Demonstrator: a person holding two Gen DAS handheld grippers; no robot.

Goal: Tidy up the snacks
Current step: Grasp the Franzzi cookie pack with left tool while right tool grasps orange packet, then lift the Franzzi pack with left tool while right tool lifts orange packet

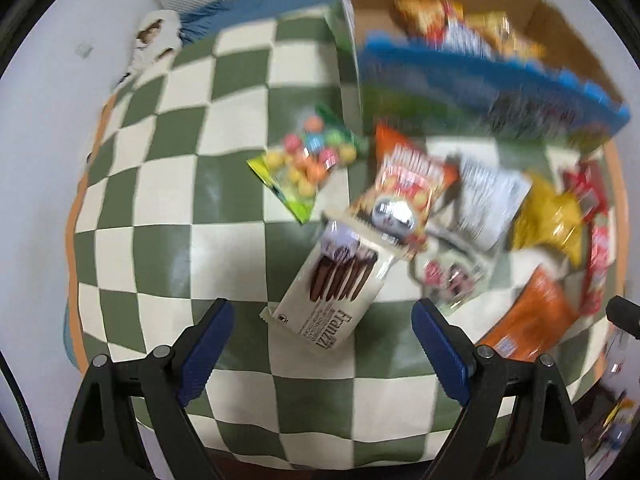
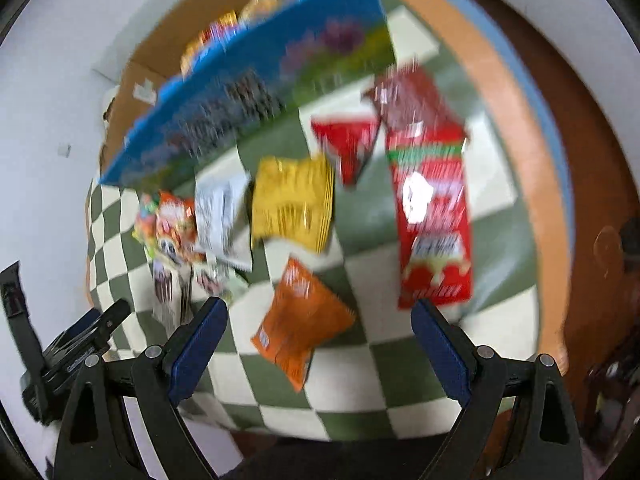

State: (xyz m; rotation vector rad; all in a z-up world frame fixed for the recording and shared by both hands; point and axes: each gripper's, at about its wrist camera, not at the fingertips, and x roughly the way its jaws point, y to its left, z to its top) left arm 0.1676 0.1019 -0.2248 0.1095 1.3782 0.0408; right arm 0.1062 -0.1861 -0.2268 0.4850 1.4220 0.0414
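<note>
Snack packets lie scattered on a green-and-white checkered mat (image 1: 168, 216). In the left wrist view my left gripper (image 1: 322, 320) is open, just short of a white Franzzi biscuit packet (image 1: 332, 292). Beyond it lie a candy bag (image 1: 308, 164), an orange-red snack bag (image 1: 404, 188) and a white packet (image 1: 488, 196). In the right wrist view my right gripper (image 2: 318, 316) is open above an orange bag (image 2: 300, 320). A yellow bag (image 2: 292, 200), a long red packet (image 2: 432, 216) and a small red bag (image 2: 348, 144) lie farther off.
An open cardboard box (image 1: 560, 12) with a blue printed front (image 1: 480, 92) stands at the mat's far side and holds some snack bags (image 1: 448, 20). It also shows in the right wrist view (image 2: 256, 104). The left gripper's body (image 2: 68, 344) shows at lower left there.
</note>
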